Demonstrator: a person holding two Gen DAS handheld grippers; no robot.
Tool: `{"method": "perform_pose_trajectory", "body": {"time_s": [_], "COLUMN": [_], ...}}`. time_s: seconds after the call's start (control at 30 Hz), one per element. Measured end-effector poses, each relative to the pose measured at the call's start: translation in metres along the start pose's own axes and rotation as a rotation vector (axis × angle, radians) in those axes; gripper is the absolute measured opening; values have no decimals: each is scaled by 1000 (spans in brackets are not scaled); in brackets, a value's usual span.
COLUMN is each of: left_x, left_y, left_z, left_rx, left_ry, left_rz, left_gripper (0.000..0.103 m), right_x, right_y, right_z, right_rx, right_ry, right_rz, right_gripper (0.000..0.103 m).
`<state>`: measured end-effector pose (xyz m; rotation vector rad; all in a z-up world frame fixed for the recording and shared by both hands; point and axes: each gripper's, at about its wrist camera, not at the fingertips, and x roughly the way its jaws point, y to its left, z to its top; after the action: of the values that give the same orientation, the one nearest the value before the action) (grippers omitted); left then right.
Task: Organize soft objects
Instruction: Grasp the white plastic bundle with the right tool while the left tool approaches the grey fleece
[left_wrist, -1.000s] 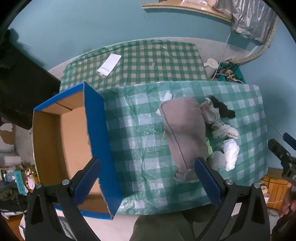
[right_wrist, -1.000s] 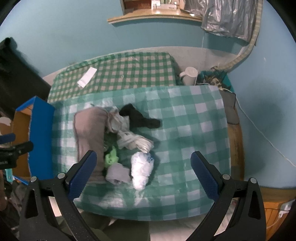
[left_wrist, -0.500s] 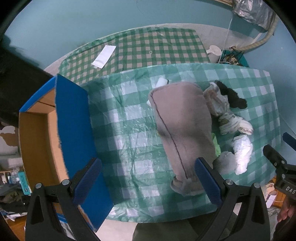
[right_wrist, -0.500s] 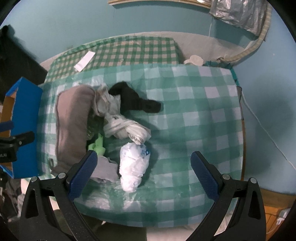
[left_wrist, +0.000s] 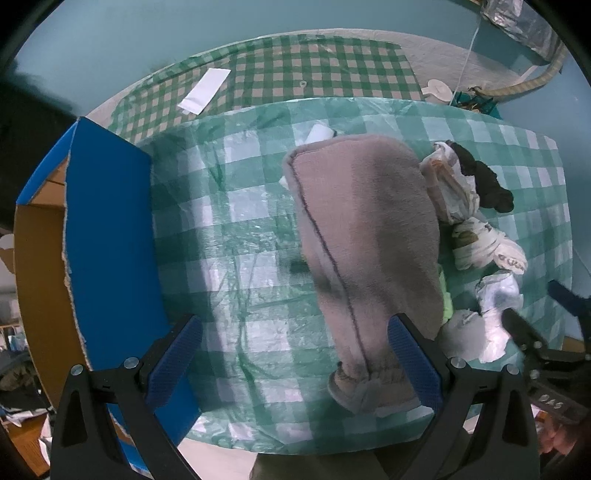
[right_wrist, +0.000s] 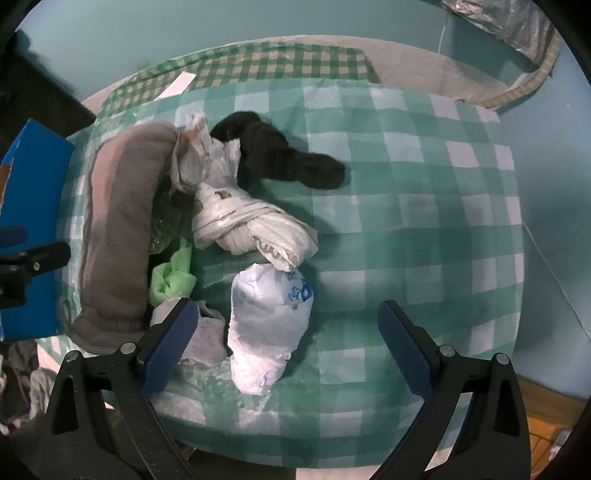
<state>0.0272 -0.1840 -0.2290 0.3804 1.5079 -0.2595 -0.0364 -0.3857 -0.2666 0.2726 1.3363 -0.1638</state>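
A white paper slip lies on the far checked cloth. A white jug stands by the teal wall — silver sheeting hangs above.

Left tongs spread wide and empty, right tongs likewise spread, empty

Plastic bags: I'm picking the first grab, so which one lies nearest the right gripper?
The white bag with blue print, lying between the open right gripper's fingers; the knotted striped bag and crumpled bag lie farther back.

A matt, plush grey cloth garment lies on a glossy, crinkled plastic checked tablecloth beside crumpled plastic bags.
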Motion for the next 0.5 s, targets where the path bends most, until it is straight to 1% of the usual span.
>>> {"method": "perform_pose_trajectory", "body": {"time_s": [0.2,0.3,0.33,0.37,0.4,0.5], "left_x": [4,8,9,10,10,14], "left_y": [-8,-14,-15,-17,-18,-24], "left_z": [5,7,7,8,8,12], "left_rx": [1,-3,-6,-10,-14,-21], "left_ry": [12,27,32,32,23,31], "left_rz": [-3,-9,-9,-13,-22,-27], "left_gripper": [101,101,101,101,101,101], "right_x": [16,20,20,20,20,19], "right_y": [0,0,0,0,-1,-4], "right_z": [-5,-9,-10,-11,-12,-12], "right_rx": [-14,-26,-33,-40,-44,-56], "right_ry": [37,53,55,59,63,58], "right_rz": [18,27,34,44,50,46], "right_gripper": [83,71,62,51,51,50]}}
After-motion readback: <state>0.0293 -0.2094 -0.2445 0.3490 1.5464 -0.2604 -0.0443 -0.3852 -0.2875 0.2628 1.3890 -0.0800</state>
